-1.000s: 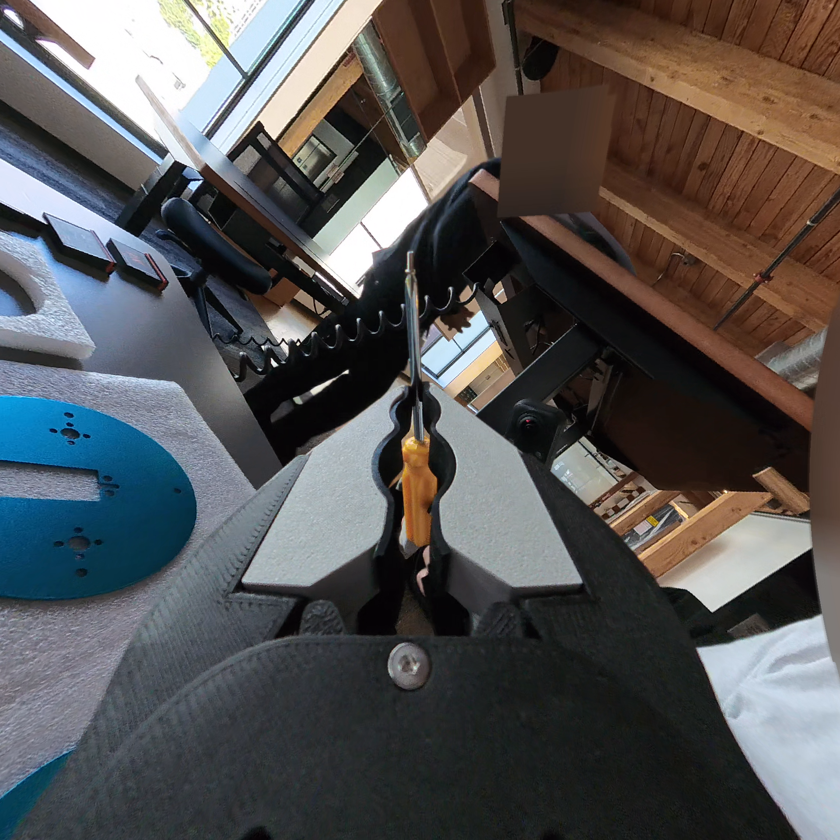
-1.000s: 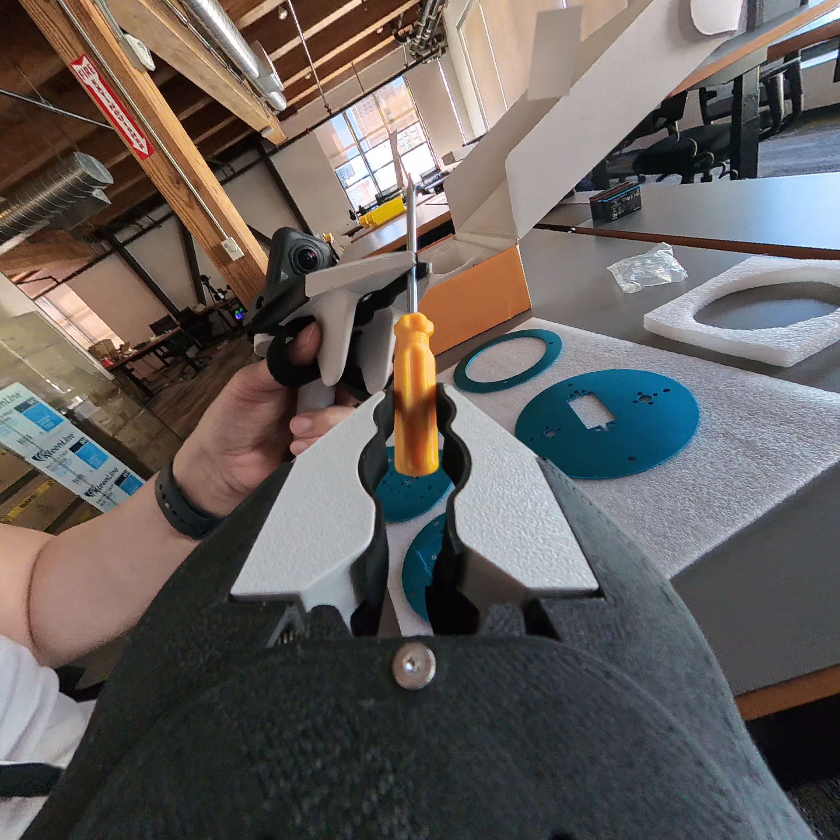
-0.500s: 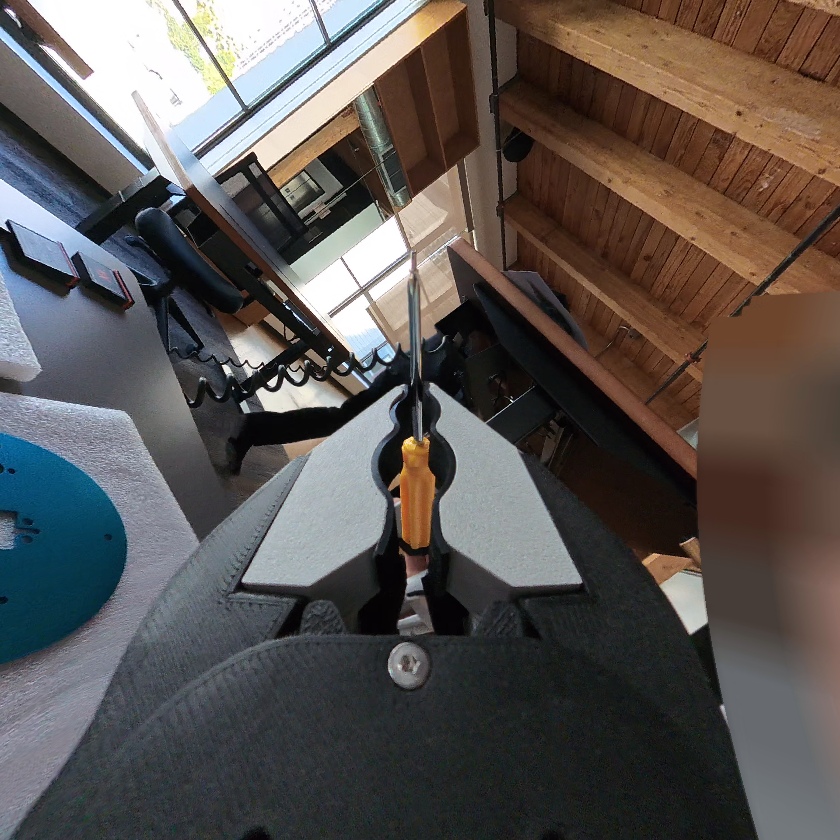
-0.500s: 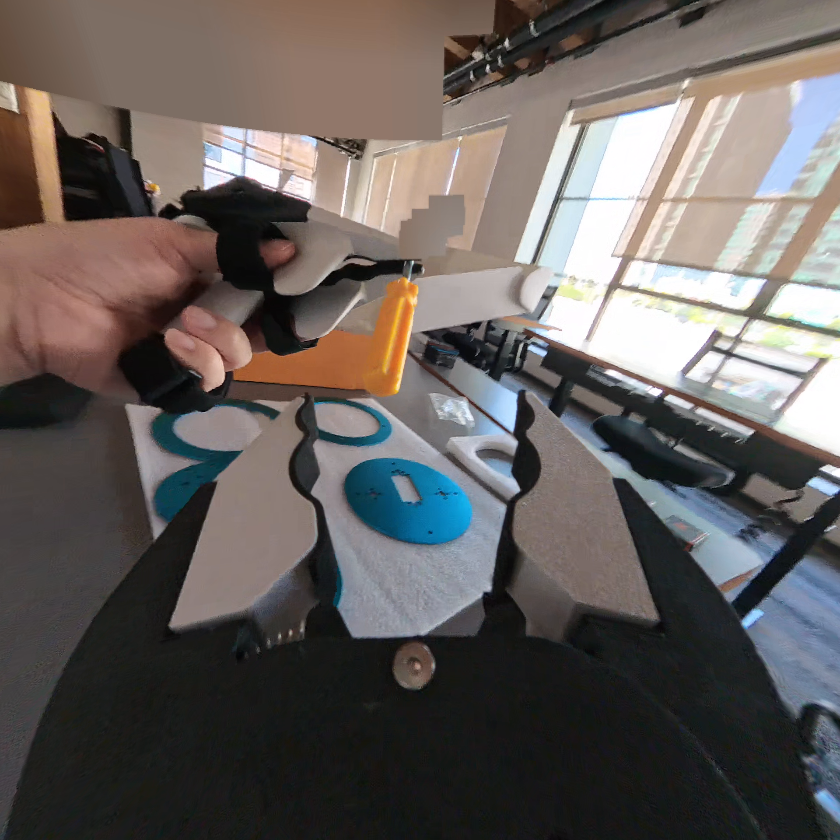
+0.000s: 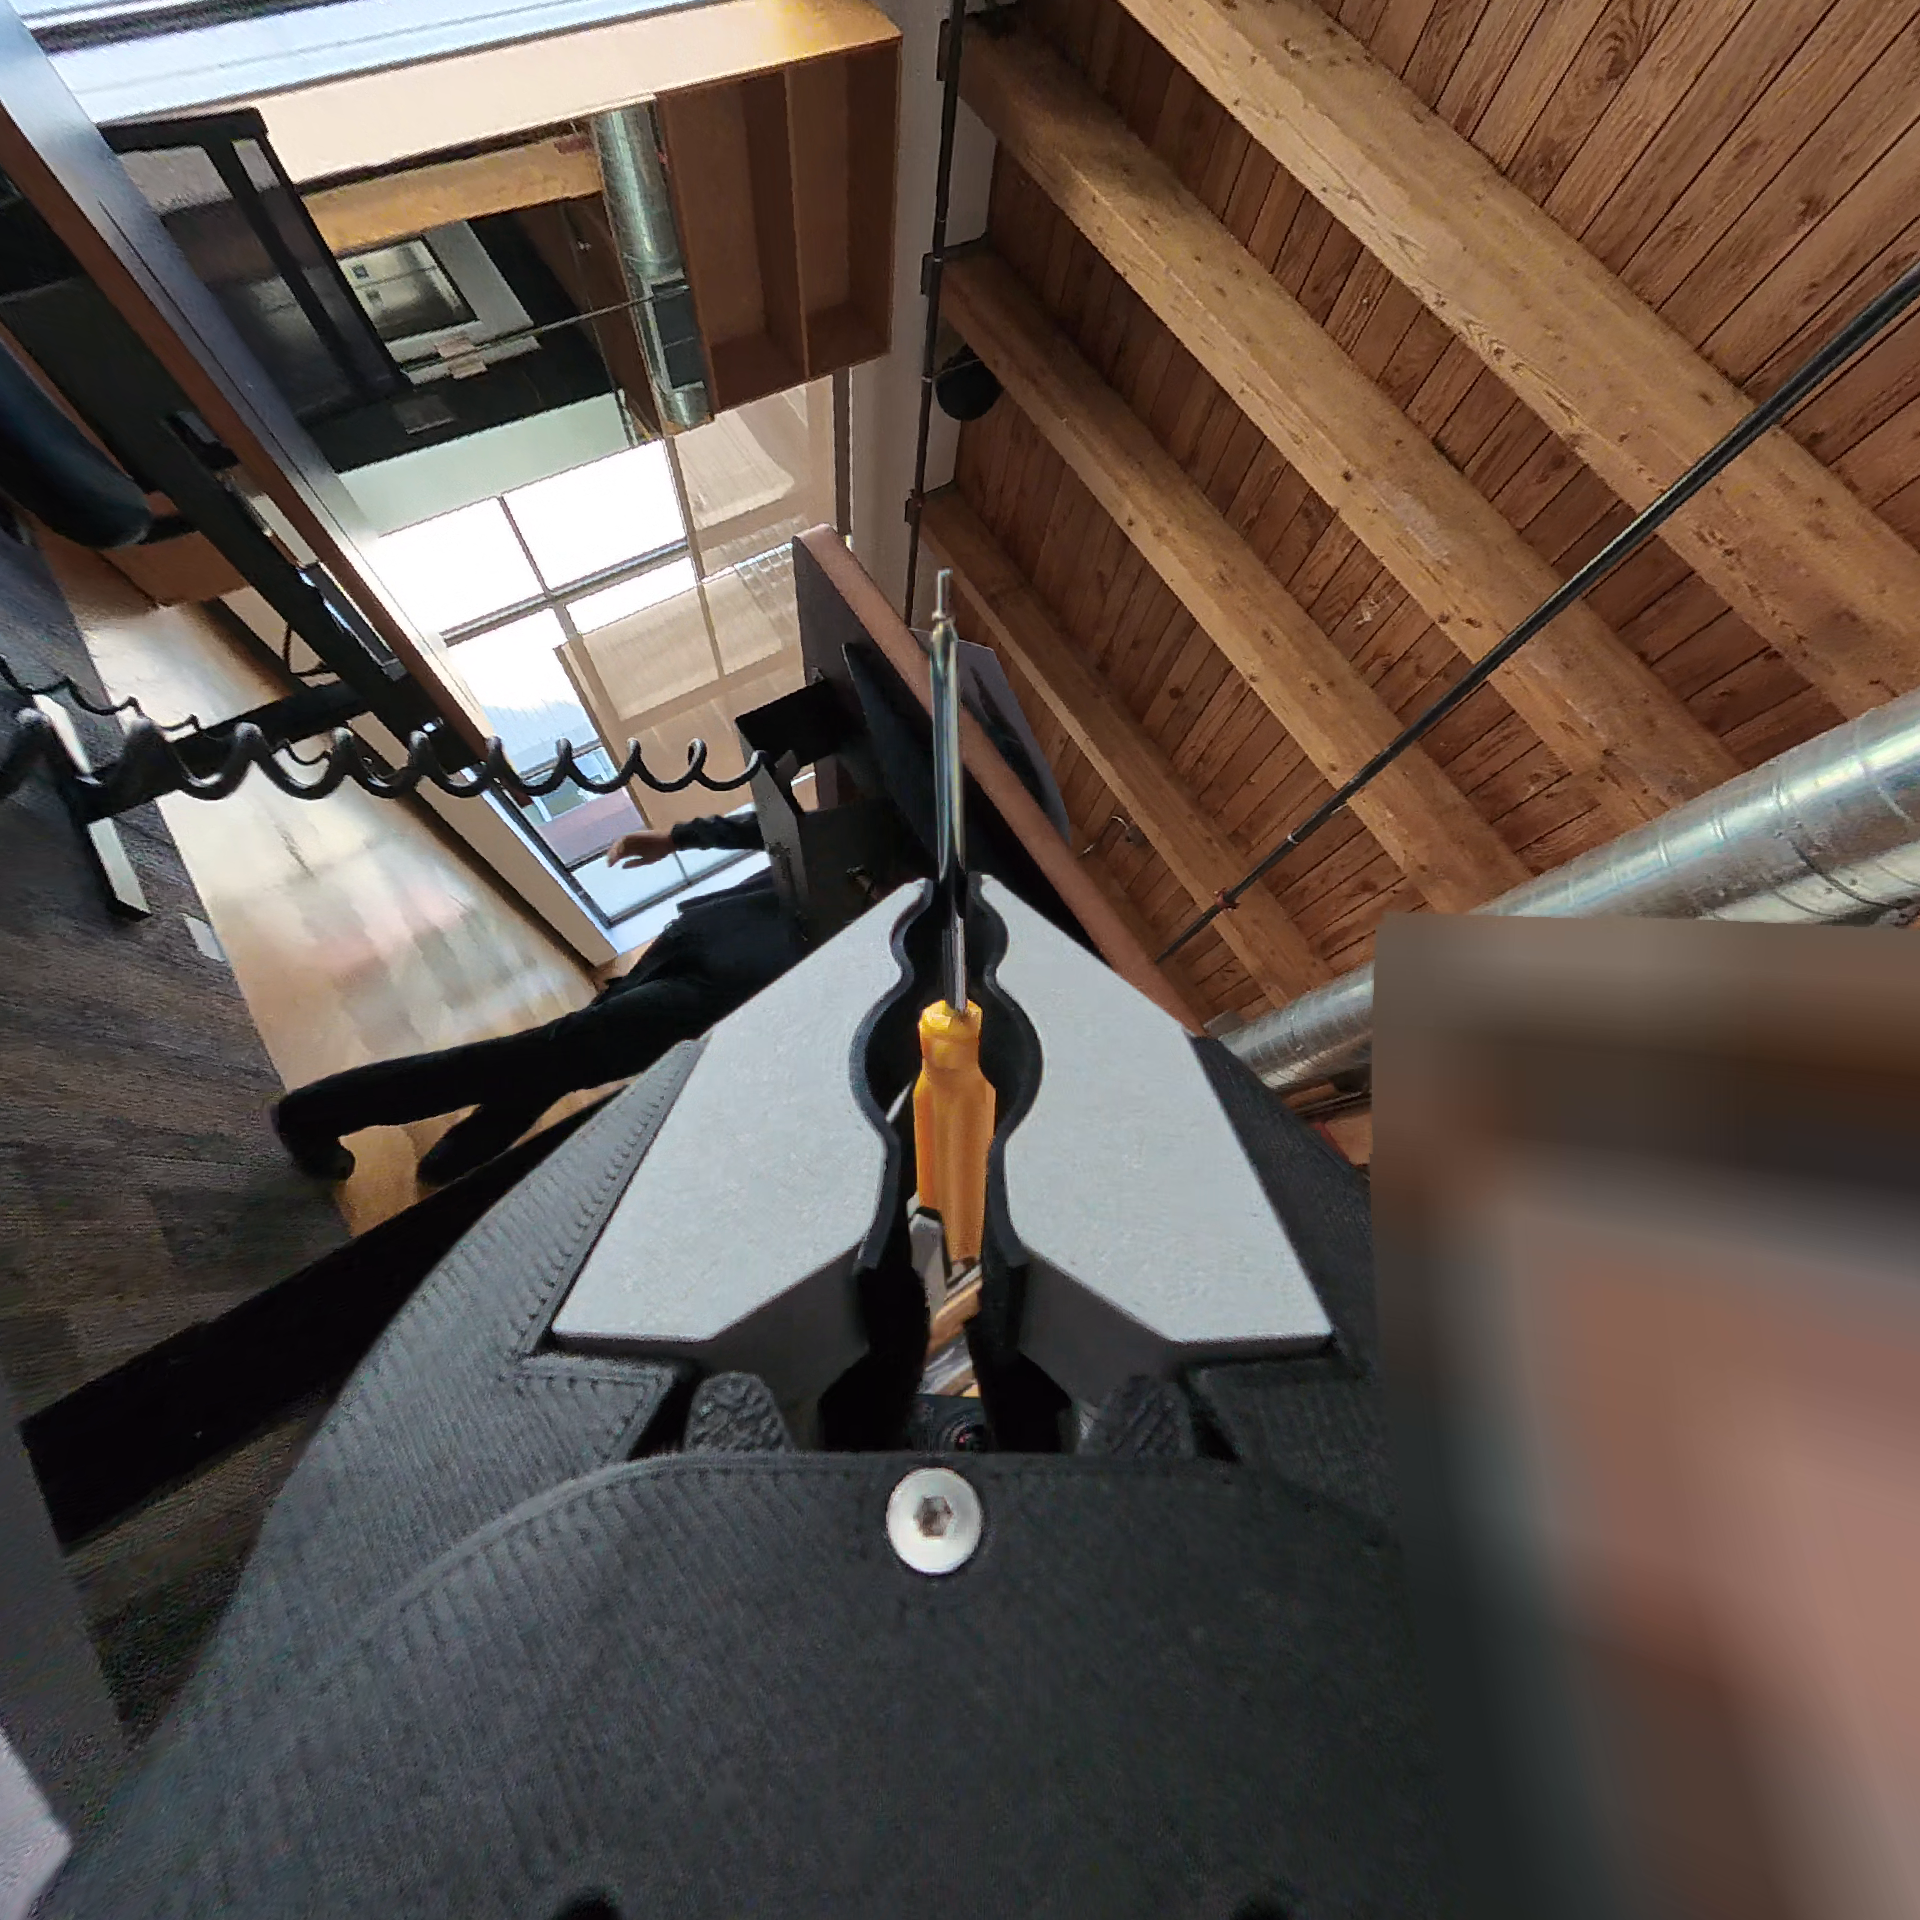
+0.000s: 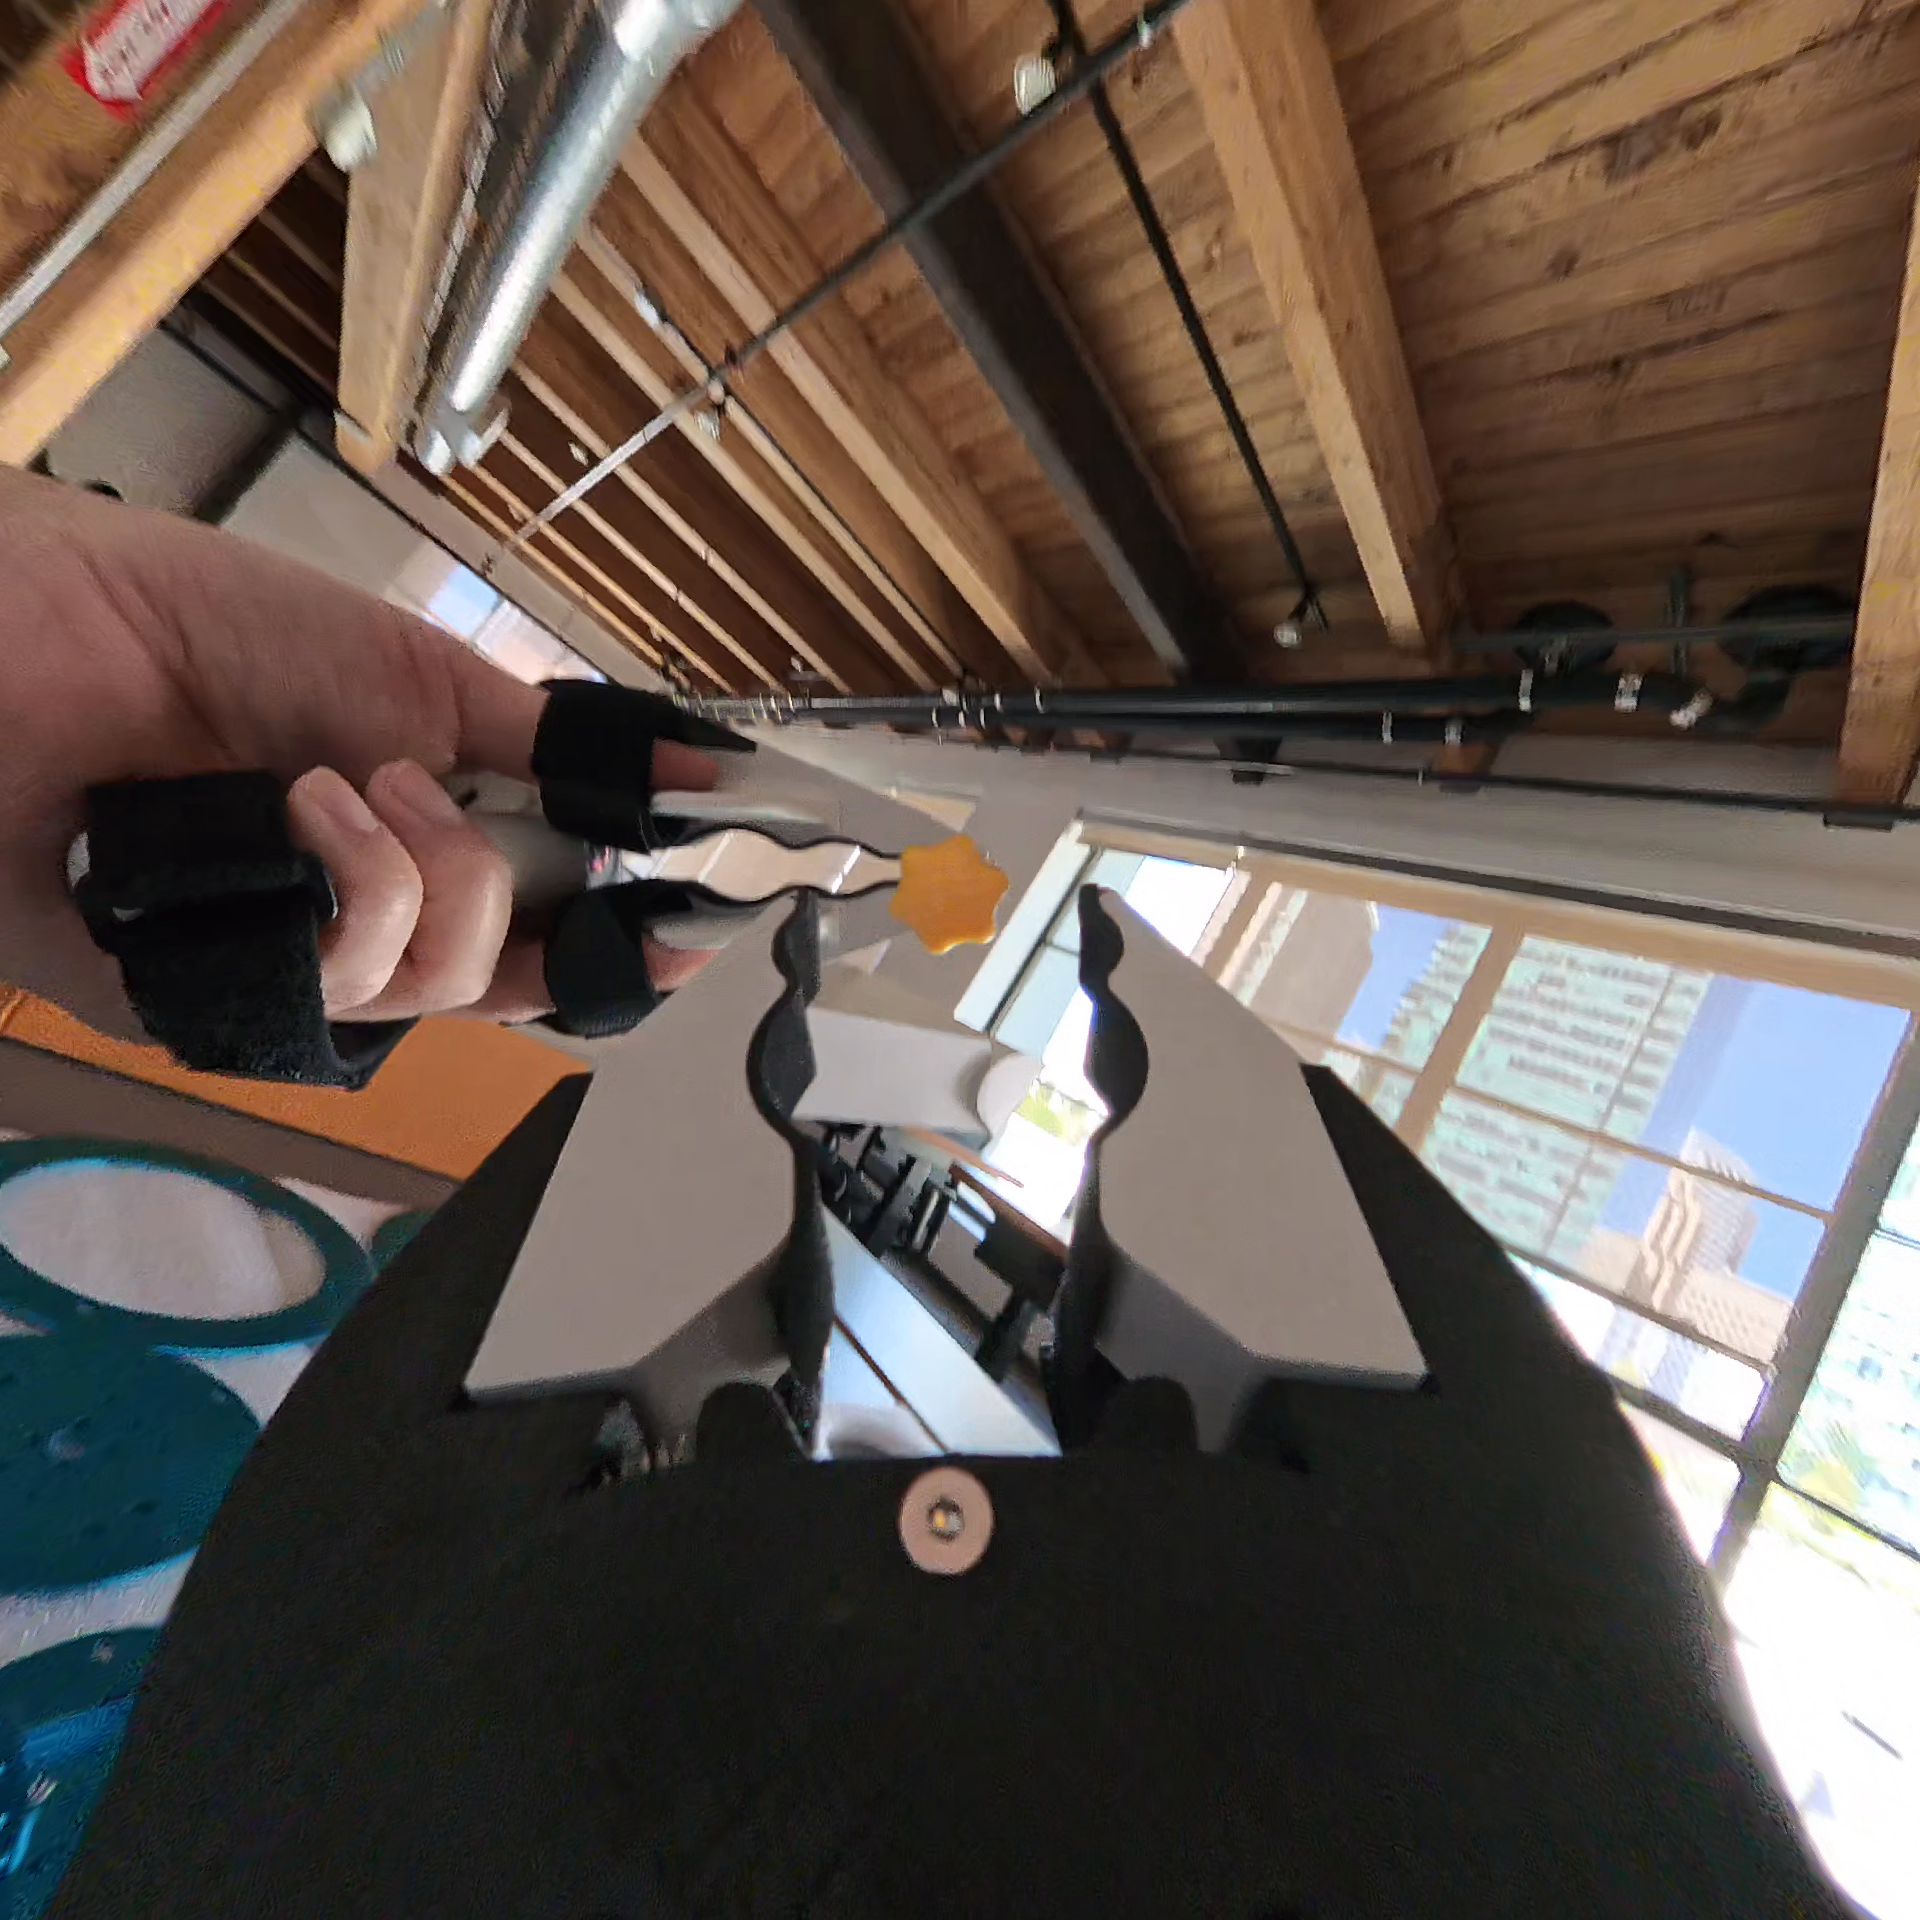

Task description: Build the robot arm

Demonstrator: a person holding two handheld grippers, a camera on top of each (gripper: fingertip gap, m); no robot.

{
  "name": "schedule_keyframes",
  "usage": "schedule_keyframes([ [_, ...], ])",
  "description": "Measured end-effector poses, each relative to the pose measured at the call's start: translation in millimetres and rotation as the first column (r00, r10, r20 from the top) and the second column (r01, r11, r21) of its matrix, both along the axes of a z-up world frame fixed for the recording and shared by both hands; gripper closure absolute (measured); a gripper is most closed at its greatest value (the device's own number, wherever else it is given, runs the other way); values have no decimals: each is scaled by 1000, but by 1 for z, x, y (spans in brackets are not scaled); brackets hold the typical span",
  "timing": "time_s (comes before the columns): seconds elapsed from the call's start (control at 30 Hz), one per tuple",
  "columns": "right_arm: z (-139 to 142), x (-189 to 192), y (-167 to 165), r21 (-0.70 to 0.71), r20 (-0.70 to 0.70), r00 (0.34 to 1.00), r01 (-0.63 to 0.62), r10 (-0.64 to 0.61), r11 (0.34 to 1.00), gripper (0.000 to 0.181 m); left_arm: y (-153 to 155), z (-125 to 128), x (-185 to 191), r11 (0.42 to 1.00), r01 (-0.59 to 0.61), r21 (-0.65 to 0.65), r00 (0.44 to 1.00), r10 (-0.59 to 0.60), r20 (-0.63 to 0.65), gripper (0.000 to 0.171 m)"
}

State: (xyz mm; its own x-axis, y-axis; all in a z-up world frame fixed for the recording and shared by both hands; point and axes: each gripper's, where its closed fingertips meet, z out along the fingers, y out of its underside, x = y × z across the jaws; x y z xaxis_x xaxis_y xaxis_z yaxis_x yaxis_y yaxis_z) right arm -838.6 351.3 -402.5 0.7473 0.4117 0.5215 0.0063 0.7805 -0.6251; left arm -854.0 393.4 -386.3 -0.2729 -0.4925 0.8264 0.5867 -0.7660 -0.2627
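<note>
Tools differ now: our left tool [image 5: 948, 1039] pinches the screwdriver [image 5: 951, 1122] alone, because our right tool [image 6: 940, 925] has let go and stands spread.

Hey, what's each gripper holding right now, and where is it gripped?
The left gripper holds an orange-handled screwdriver, jaws closed on the handle and lower shaft. The right gripper holds nothing; its jaws are open.

The right gripper [image 6: 940, 914] stands with its fingers apart and empty. Just above it, the left gripper [image 6: 873, 868], strapped to a hand [image 6: 281, 831], clamps an orange-handled screwdriver [image 6: 948, 891]. Teal rings [image 6: 156, 1247] lie below that hand.
</note>
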Motion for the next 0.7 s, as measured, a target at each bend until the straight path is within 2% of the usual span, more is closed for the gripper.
schedule_keyframes([
  [0.13, 22, -4, -13, 114, 3, 998, -70, 71, 991, 142, -9, 10, 4, 999, 52, -6, 998, -52, 42, 170],
  [0.27, 34, -10, -21, 193, 21, 998, -65, 62, 979, 150, -14, 16, 6, 997, 79, -10, 994, -78, 74, 169],
  [0.47, 41, -10, -26, 250, 19, 1000, -21, 16, 968, 157, -19, 19, 10, 991, 132, -31, 983, -126, 137, 169],
  [0.6, 44, -13, -30, 274, 36, 999, -28, 19, 961, 158, -21, 16, 15, 985, 163, -54, 975, -152, 165, 169],
  [0.7, 48, -11, -35, 299, 28, 999, -34, 27, 954, 164, -23, 17, 16, 977, 202, -66, 960, -184, 211, 169],
])
